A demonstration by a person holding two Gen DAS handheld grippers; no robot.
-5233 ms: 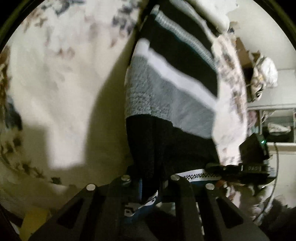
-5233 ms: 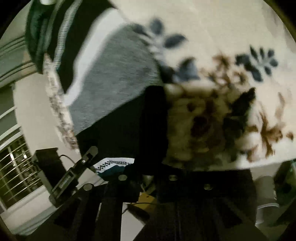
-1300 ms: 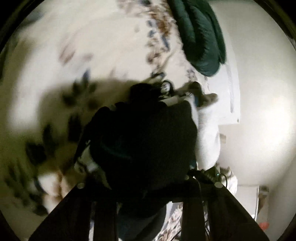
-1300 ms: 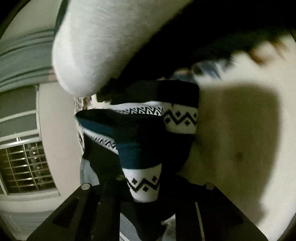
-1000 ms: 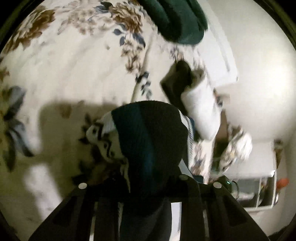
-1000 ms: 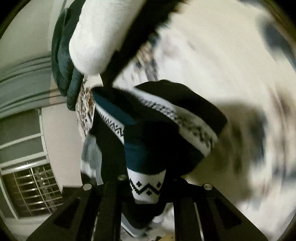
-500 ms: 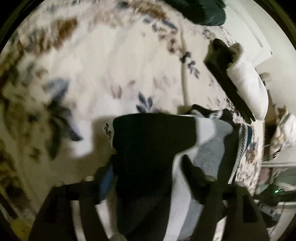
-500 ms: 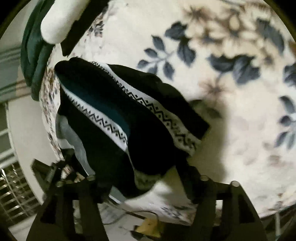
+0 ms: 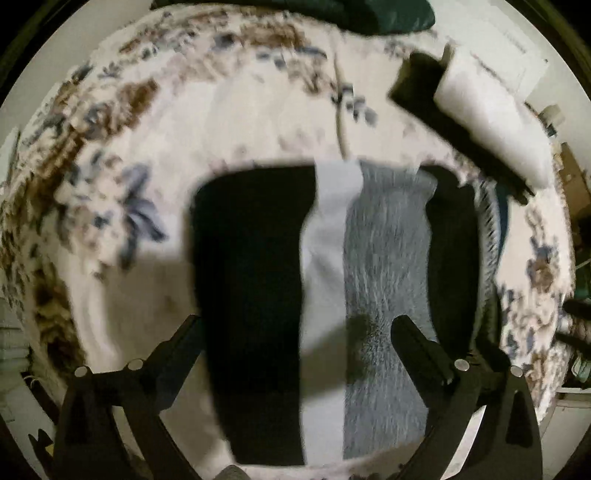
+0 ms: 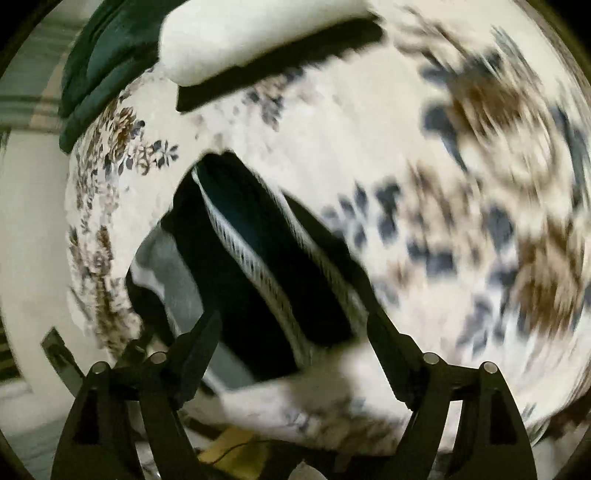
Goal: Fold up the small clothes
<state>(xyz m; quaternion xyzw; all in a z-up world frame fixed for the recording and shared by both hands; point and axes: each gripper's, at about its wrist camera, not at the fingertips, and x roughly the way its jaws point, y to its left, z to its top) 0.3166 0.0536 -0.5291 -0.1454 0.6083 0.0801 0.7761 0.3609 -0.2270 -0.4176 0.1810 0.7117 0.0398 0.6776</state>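
Note:
A folded knit garment with black, white and grey bands (image 9: 332, 295) lies flat on the flowered blanket (image 9: 207, 122). In the right wrist view it shows its black side with white zigzag trim (image 10: 266, 266). My left gripper (image 9: 295, 325) is open, its fingers (image 9: 421, 343) spread above the garment's near end, holding nothing. My right gripper (image 10: 291, 325) is open too, its fingers (image 10: 388, 339) wide apart over the garment's edge, empty.
A black-and-white folded cloth (image 9: 480, 110) lies at the blanket's far right, also seen at the top of the right wrist view (image 10: 258, 40). A dark green bundle (image 9: 369, 14) sits beyond it (image 10: 103, 55). The bed's edge drops off near both grippers.
Both grippers held the bunched garment in the air a second ago. They have laid it flat on the blanket, opened wide and let it go.

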